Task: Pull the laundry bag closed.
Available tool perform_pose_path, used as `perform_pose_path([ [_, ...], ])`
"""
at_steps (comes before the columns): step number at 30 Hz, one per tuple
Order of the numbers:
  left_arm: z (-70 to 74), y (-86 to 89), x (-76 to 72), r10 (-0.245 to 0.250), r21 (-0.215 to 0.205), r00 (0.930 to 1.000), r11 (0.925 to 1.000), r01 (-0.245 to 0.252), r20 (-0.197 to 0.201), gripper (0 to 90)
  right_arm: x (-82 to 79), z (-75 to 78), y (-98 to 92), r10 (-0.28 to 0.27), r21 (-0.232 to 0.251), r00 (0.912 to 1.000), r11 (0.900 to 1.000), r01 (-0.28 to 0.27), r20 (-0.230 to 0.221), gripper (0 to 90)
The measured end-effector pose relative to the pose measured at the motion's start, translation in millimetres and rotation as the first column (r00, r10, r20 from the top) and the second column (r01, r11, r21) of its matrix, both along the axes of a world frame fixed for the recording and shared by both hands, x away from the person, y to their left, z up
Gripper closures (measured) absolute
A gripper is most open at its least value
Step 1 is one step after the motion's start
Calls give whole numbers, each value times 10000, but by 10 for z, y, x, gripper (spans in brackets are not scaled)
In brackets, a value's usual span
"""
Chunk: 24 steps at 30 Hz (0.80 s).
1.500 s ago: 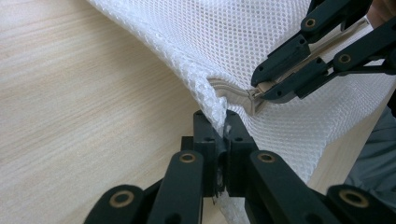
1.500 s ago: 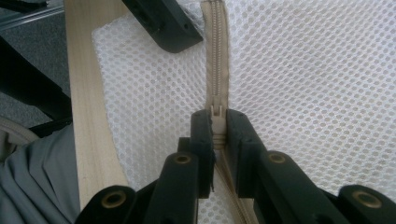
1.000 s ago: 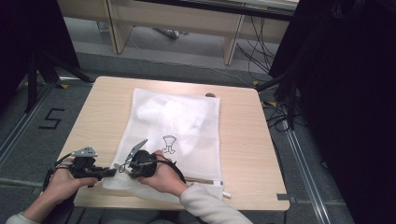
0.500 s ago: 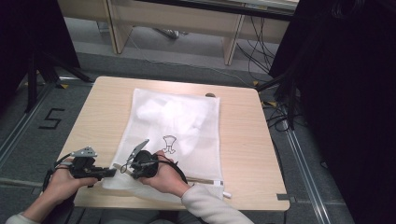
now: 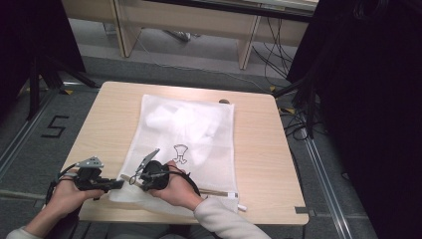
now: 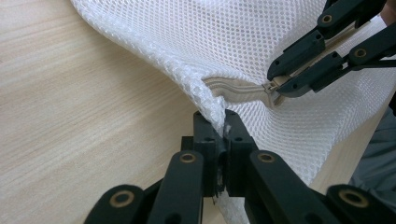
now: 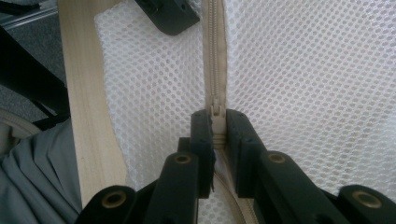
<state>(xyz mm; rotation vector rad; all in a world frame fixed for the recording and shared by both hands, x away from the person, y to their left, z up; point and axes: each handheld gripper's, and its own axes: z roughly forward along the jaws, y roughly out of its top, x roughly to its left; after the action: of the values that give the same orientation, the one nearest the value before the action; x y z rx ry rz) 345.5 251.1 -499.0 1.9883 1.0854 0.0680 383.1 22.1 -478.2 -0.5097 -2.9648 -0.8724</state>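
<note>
A white mesh laundry bag lies flat on the wooden table, with a beige zipper along its near edge. At the bag's near left corner, my left gripper is shut on a fold of the mesh, its tips pinching the netting just beside the zipper's end. My right gripper sits close to its right, shut on the zipper pull. In the left gripper view the right gripper clamps that pull a short way beyond my left jaws.
Something white and soft shows through the mesh at the bag's far half. A small dark object sits at the table's far edge. The table's near edge runs close under both hands. Black curtains stand to the right.
</note>
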Motion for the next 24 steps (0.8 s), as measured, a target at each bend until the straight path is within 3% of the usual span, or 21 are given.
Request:
perform_pose_path([
  [13, 2, 1, 2, -43, 75, 9997, 10000, 45, -246, 858, 3, 5, -40, -105, -58, 9999, 9999, 105, -88, 823],
  [24, -7, -14, -6, 41, 49, 9999, 10000, -41, -115, 859, 10, -1, -55, 40, 20, 10000, 10000, -40, -9, 823],
])
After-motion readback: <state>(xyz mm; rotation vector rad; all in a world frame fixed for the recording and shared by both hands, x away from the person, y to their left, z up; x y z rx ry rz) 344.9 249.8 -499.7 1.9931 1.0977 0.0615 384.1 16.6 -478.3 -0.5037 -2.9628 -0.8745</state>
